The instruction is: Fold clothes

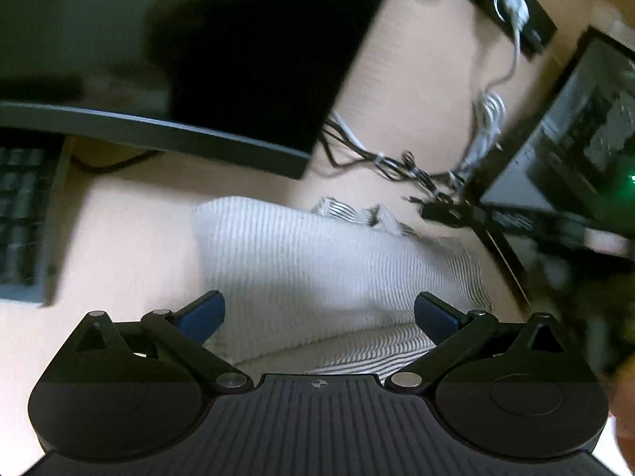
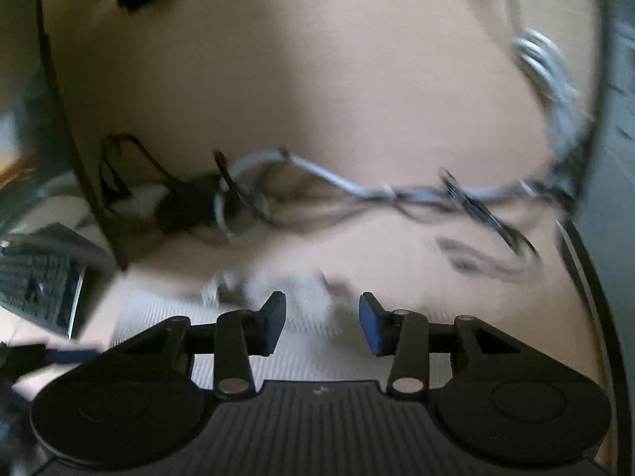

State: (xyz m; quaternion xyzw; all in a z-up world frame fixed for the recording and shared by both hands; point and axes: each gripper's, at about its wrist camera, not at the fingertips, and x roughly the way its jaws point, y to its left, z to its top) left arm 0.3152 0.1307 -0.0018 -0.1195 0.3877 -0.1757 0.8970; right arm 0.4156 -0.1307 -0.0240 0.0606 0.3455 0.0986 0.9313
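beige desk (image 1: 131, 214) with monitor (image 1: 254, 51), keyboard (image 1: 24, 214), tangled cables (image 2: 357, 190).

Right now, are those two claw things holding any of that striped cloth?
No. Both are open and empty: the left tool and the right tool sit above the white striped garment, gripping nothing.

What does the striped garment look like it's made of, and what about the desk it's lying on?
The striped garment looks like a soft woven or knit fabric, likely cotton: fine dark-on-white stripes, matte, with soft folds. The desk looks like smooth light laminate or painted wood: an even pale beige, no visible grain. Blur leaves both uncertain.
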